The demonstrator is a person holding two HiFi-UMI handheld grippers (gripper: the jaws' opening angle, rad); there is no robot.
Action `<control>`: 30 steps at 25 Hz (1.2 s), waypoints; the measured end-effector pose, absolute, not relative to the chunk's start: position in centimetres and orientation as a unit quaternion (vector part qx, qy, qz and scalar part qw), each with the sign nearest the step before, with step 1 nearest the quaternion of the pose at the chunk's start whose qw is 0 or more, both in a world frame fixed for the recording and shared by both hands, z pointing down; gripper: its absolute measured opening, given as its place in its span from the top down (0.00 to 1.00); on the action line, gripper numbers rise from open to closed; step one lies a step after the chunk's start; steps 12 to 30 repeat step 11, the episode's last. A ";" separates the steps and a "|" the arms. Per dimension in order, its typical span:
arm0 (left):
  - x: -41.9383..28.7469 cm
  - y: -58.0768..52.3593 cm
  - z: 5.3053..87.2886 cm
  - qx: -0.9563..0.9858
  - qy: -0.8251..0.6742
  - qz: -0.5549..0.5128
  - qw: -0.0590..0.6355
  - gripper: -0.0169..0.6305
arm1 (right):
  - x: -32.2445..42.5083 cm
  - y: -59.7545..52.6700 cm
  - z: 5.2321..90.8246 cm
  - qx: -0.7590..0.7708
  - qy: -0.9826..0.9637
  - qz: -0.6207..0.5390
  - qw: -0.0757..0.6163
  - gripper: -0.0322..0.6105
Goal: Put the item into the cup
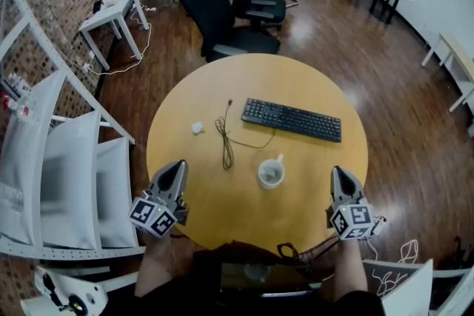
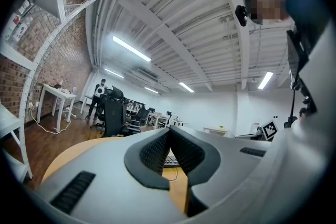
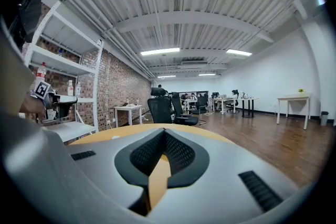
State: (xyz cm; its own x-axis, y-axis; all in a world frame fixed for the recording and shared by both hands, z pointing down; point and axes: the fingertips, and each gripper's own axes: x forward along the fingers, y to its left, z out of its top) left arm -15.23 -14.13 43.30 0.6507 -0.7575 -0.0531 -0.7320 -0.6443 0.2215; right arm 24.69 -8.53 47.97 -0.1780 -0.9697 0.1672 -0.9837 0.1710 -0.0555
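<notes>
A small white crumpled item (image 1: 197, 127) lies on the left part of the round yellow table (image 1: 192, 100). The white cup (image 1: 271, 173) stands upright near the table's front middle, with something pale inside it. My left gripper (image 1: 176, 167) rests at the front left edge, well short of the item, its jaws shut and empty (image 2: 169, 131). Over the front right edge, to the right of the cup, my right gripper (image 1: 340, 172) also has its jaws together with nothing between them (image 3: 164, 132).
A black keyboard (image 1: 292, 119) lies beyond the cup, and a black cable (image 1: 225, 140) loops between the item and the cup. Black office chairs (image 1: 229, 7) stand behind the table. White shelving (image 1: 52, 159) is at the left.
</notes>
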 end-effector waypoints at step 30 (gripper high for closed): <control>-16.2 -13.7 44.6 0.898 -0.415 -0.082 0.121 0.97 | 24.9 -8.6 49.0 0.637 -0.764 0.084 0.057 0.94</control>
